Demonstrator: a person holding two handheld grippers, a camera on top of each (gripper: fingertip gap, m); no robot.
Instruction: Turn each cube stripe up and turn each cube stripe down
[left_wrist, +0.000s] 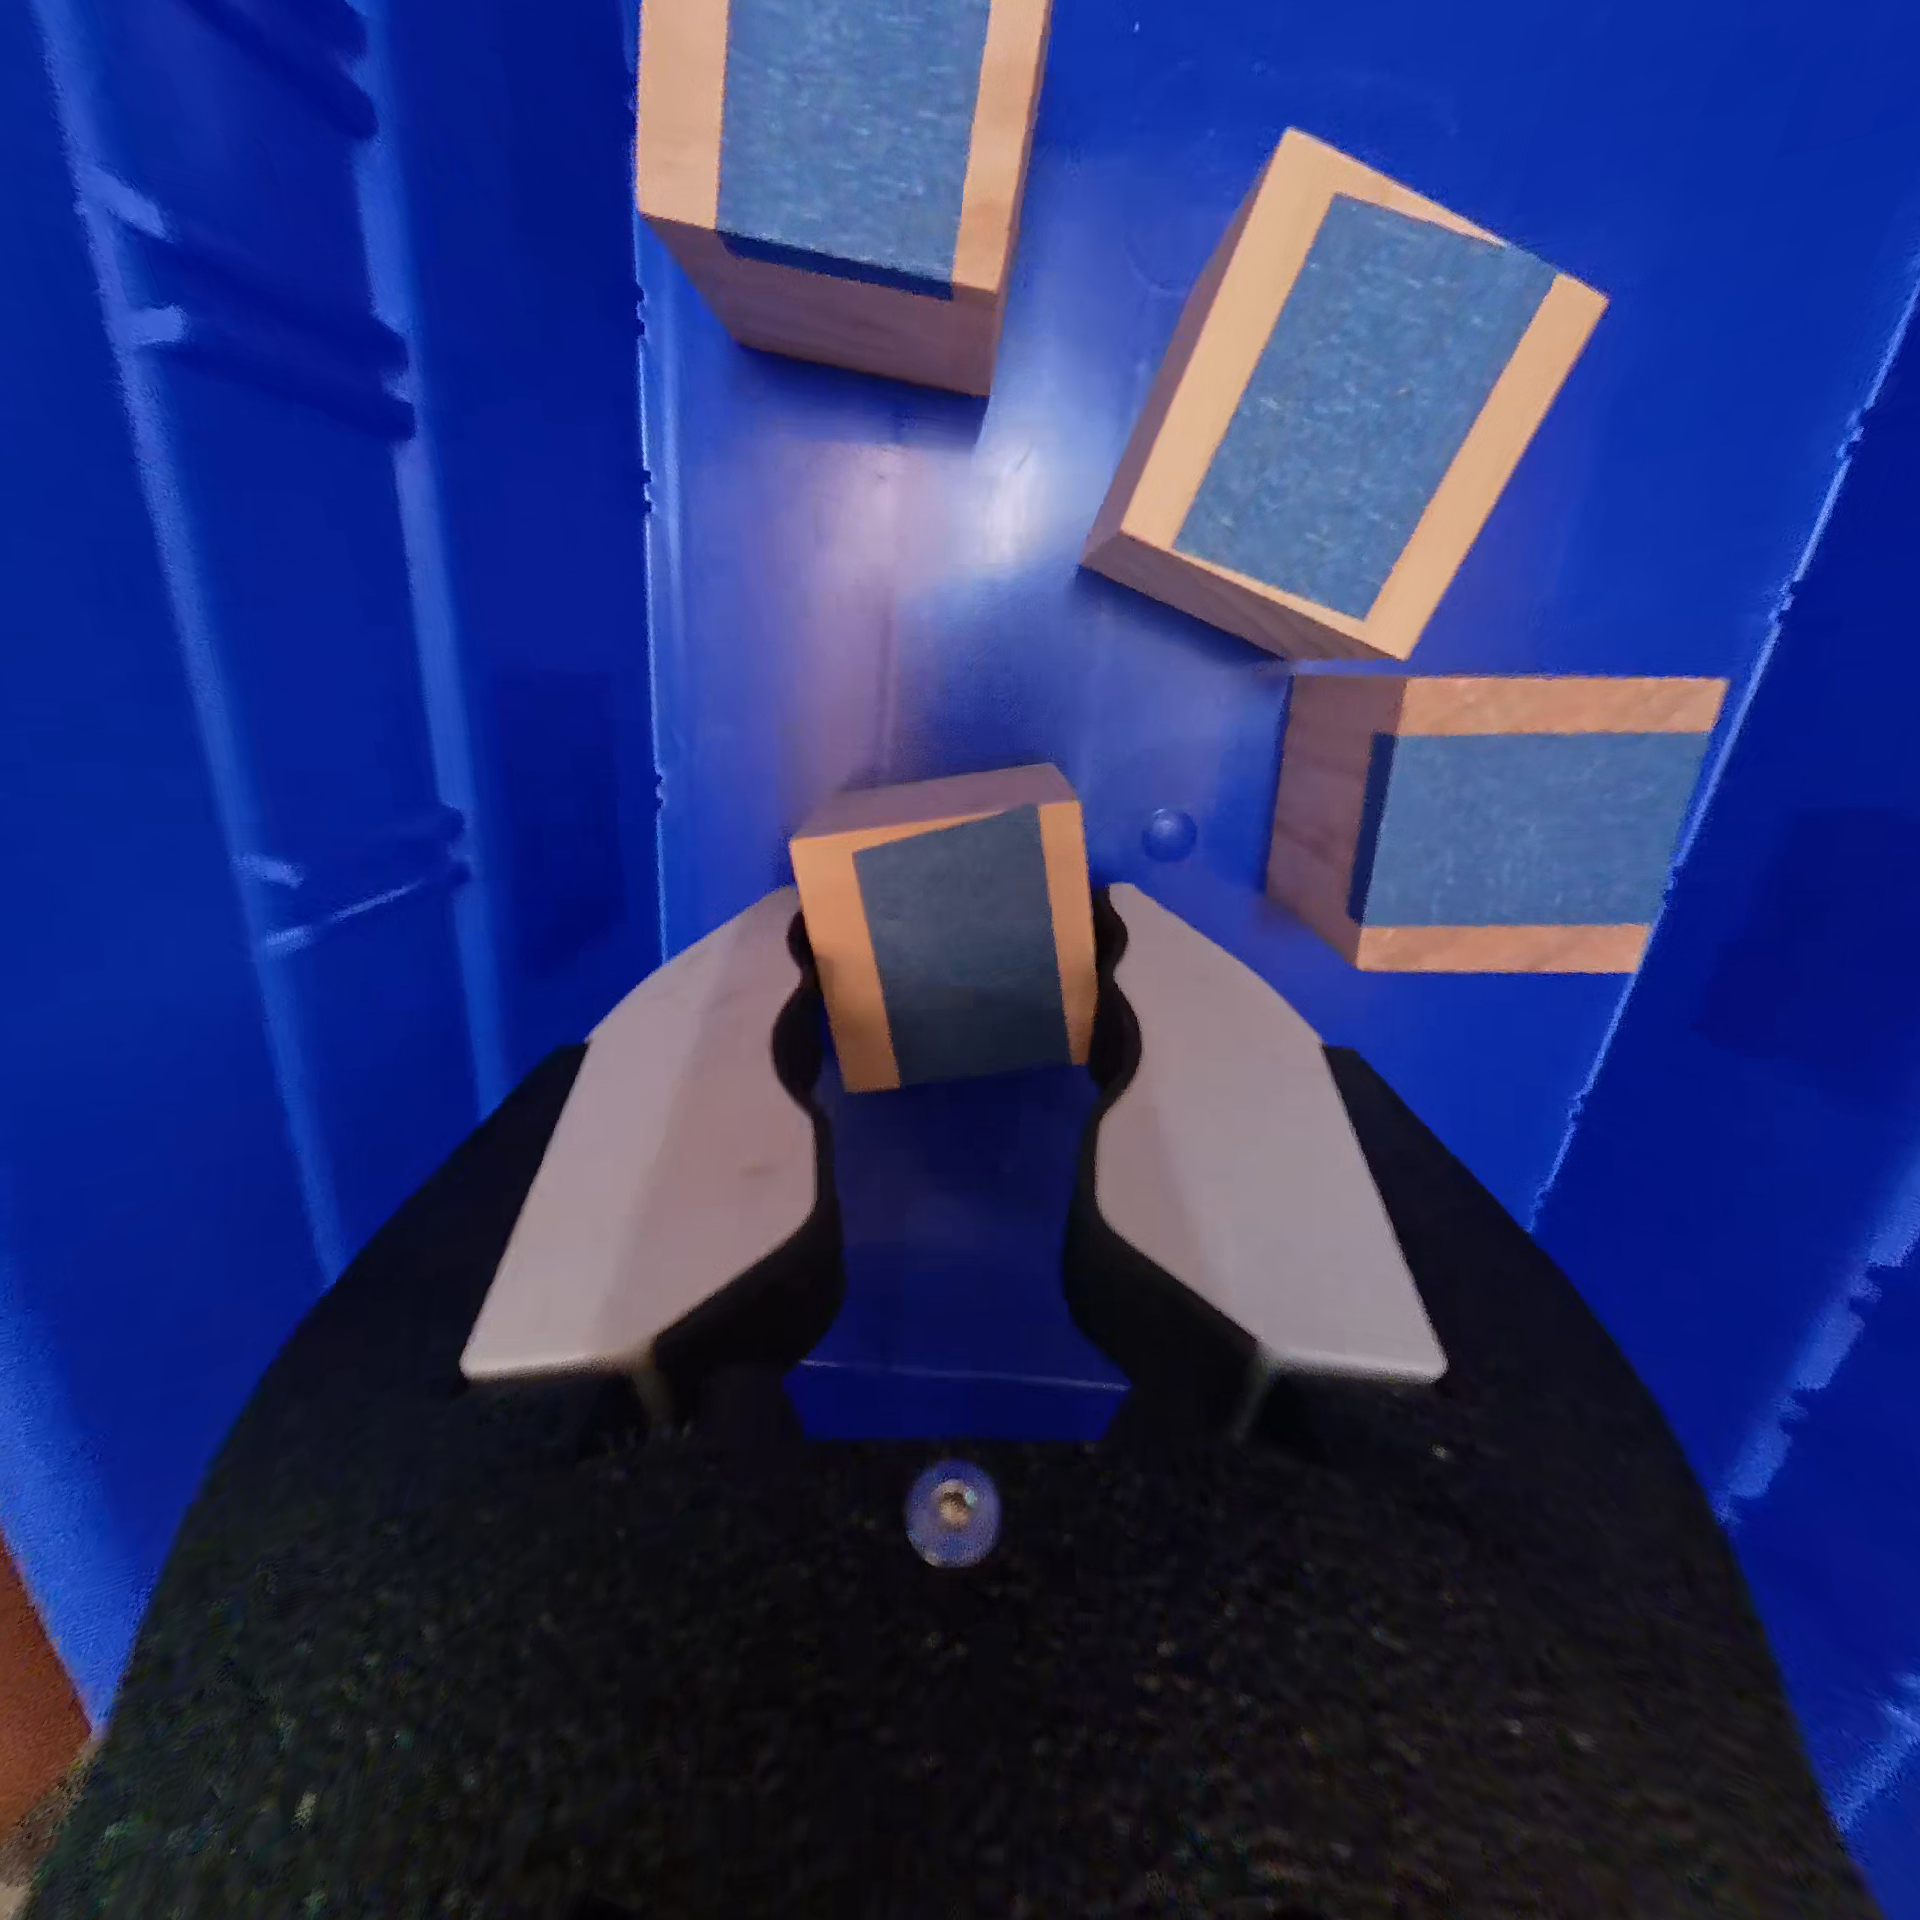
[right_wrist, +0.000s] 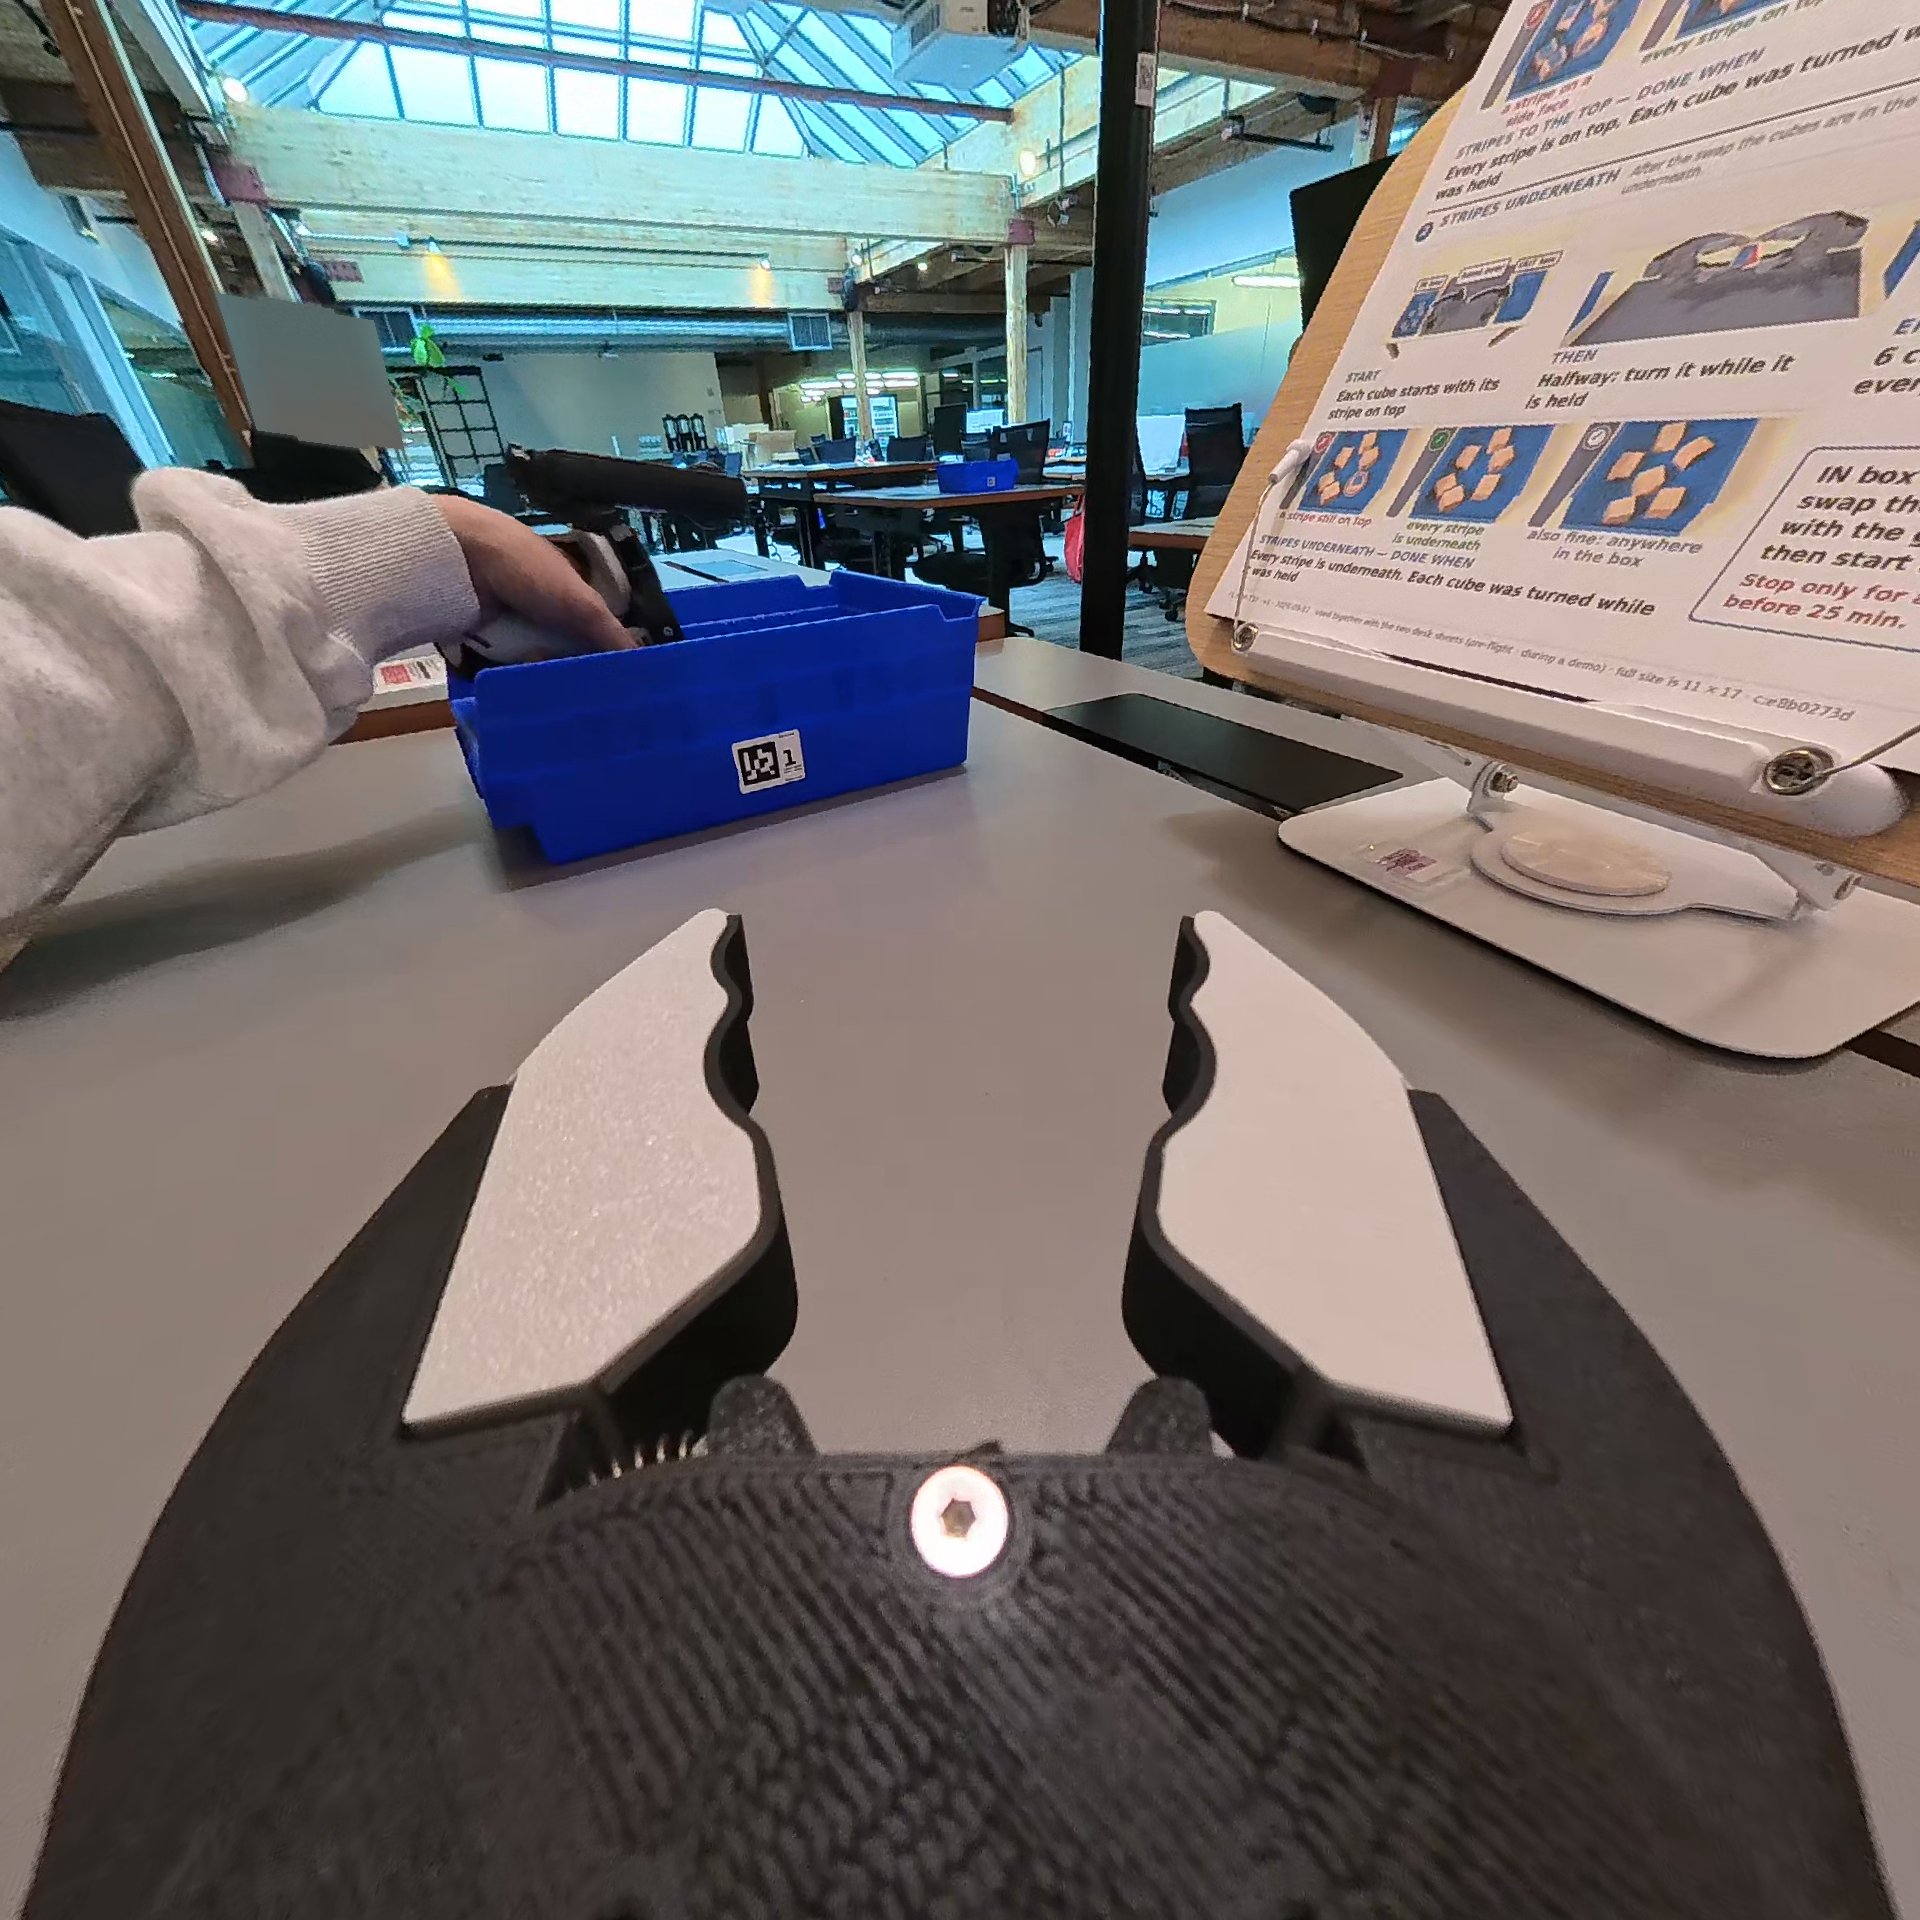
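Observation:
In the left wrist view my left gripper (left_wrist: 951, 914) is inside the blue bin (left_wrist: 935, 582), shut on a wooden cube (left_wrist: 961, 961) by its side faces. That cube's blue stripe faces the camera and it sits slightly tilted. Three more wooden cubes lie on the bin floor with their blue stripes facing the camera: one far left (left_wrist: 842, 156), one centre right (left_wrist: 1351, 395), one right (left_wrist: 1507, 831). In the right wrist view my right gripper (right_wrist: 961, 945) is open and empty over the grey table (right_wrist: 935, 883), well short of the bin (right_wrist: 665, 717).
A person's sleeve and hand (right_wrist: 260, 623) reach into the bin from the left. A stand with an instruction sheet (right_wrist: 1558, 416) is at the right on a white base (right_wrist: 1558, 935). A black pad (right_wrist: 1216, 748) lies behind it. The bin's ribbed walls (left_wrist: 260, 727) close in.

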